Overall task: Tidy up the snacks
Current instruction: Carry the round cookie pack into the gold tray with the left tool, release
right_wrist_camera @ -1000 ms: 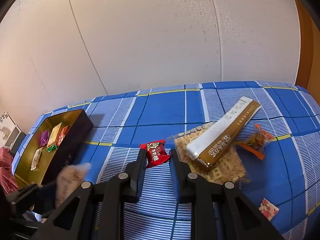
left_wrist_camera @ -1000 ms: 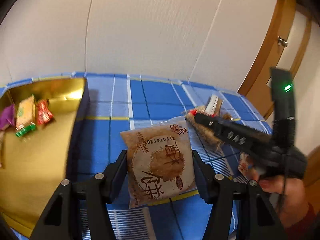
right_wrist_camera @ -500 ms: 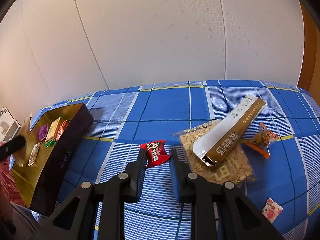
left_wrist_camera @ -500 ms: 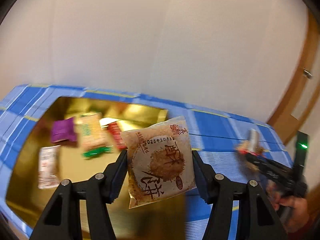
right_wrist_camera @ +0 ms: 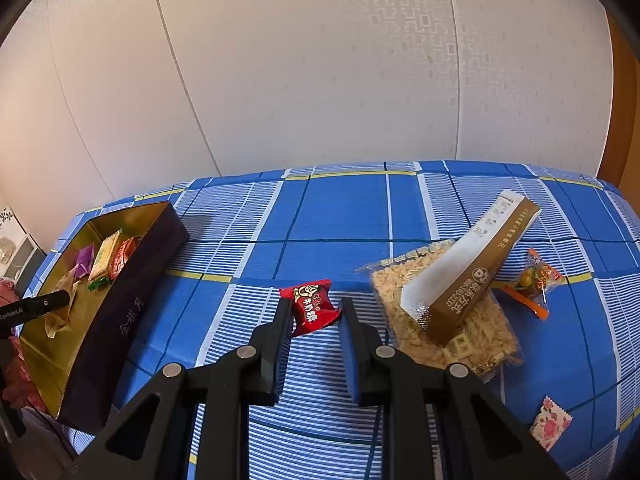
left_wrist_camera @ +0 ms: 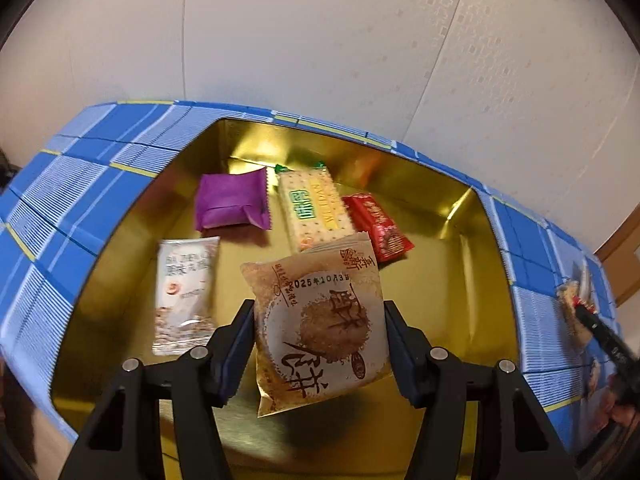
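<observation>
Left gripper (left_wrist_camera: 319, 320) grips a brown pastry packet (left_wrist_camera: 320, 330) by its side edges, holding it above the near part of the gold-lined box (left_wrist_camera: 460, 272), where a purple packet (left_wrist_camera: 231, 202), cracker pack (left_wrist_camera: 314, 210), red packet (left_wrist_camera: 378, 227) and white nut packet (left_wrist_camera: 184, 292) lie. Right gripper (right_wrist_camera: 313, 314) is parted, fingers flanking a red candy packet (right_wrist_camera: 311, 306) on the blue checked cloth (right_wrist_camera: 340, 216).

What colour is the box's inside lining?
Shiny gold; the box lining shows best in the left wrist view.
</observation>
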Demonstrator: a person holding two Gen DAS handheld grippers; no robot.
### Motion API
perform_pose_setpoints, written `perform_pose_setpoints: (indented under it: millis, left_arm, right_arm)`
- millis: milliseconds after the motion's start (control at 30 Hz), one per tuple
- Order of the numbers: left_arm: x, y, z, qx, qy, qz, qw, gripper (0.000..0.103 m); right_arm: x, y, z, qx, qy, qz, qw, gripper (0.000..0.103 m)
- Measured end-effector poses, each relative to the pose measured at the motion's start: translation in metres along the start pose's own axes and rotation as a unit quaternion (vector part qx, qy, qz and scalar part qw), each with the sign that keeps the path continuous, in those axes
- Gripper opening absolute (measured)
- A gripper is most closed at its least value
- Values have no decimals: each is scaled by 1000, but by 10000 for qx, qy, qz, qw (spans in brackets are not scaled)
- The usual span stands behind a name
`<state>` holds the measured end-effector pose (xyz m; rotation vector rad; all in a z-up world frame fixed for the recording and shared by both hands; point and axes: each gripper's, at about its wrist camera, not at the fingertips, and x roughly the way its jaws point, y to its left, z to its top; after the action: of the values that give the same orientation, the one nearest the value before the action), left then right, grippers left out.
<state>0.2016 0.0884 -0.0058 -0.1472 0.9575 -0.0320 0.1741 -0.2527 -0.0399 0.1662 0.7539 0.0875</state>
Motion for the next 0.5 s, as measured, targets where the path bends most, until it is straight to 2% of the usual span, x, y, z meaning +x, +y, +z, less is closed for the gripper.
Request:
perform_pose_setpoints:
  millis: [233,500]
  left_arm:
    - [8,5,-4,76,222,321,9992,61]
    - [17,2,-4,160,269,658,9973,61]
  right_arm:
    - [1,3,1,37,-8,44,10000,23]
    - [2,7,1,8,14,62,10000,23]
